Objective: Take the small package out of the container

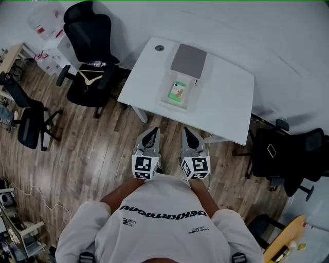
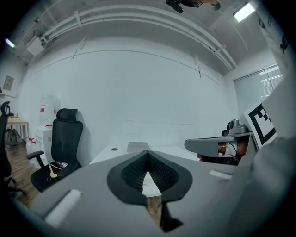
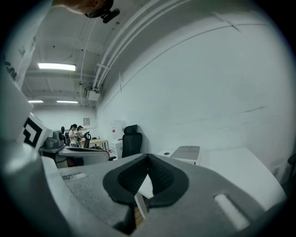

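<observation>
Small package (image 1: 178, 91) in container (image 1: 191, 104) on worktop (image 1: 226, 97), straight ahead of both claws, well apart | long axis points away from claws | left claw (image 1: 152, 131) closed, empty | right claw (image 1: 188, 130) closed, empty, slightly nearer

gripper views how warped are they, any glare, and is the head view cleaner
Left gripper view: strong fisheye, black corners, ceiling light blown out. Right gripper view: same warp, light strip glaring. Head view: dim, even light, milder bending, small package distinct.
</observation>
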The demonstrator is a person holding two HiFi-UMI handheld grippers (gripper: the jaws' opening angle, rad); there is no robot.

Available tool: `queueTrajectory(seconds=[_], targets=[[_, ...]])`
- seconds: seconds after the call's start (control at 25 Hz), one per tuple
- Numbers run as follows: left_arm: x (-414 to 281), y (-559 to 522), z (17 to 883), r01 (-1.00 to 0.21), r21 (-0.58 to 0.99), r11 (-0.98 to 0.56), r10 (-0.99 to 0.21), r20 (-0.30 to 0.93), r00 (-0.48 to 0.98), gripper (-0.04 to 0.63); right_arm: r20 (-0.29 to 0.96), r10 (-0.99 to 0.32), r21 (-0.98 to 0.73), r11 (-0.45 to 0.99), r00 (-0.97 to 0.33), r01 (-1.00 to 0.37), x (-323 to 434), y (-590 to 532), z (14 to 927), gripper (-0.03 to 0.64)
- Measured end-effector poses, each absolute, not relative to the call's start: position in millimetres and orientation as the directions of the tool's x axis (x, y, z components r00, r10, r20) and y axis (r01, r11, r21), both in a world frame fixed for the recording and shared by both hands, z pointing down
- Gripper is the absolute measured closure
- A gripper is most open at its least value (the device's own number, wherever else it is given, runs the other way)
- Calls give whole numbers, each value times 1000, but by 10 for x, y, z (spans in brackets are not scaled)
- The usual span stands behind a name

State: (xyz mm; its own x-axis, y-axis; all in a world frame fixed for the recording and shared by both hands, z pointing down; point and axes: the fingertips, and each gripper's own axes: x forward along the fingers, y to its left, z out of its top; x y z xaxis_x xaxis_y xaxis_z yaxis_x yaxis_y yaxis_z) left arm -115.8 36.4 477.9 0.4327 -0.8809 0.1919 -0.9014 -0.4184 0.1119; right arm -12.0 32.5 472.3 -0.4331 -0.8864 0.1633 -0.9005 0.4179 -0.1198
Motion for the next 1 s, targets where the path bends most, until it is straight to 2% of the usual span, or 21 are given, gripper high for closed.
queueTrajectory(seconds=[0.52, 1.0], targets=[[-1039, -159, 4902, -854, 146, -500, -829, 206, 521, 589, 191, -918, -123, 330, -348, -936, -38, -81, 4769, 618], [-771, -485, 4968, -859, 125, -497, -828, 229, 512, 589, 171, -916, -124, 345, -363, -930, 204, -401, 4777, 618]])
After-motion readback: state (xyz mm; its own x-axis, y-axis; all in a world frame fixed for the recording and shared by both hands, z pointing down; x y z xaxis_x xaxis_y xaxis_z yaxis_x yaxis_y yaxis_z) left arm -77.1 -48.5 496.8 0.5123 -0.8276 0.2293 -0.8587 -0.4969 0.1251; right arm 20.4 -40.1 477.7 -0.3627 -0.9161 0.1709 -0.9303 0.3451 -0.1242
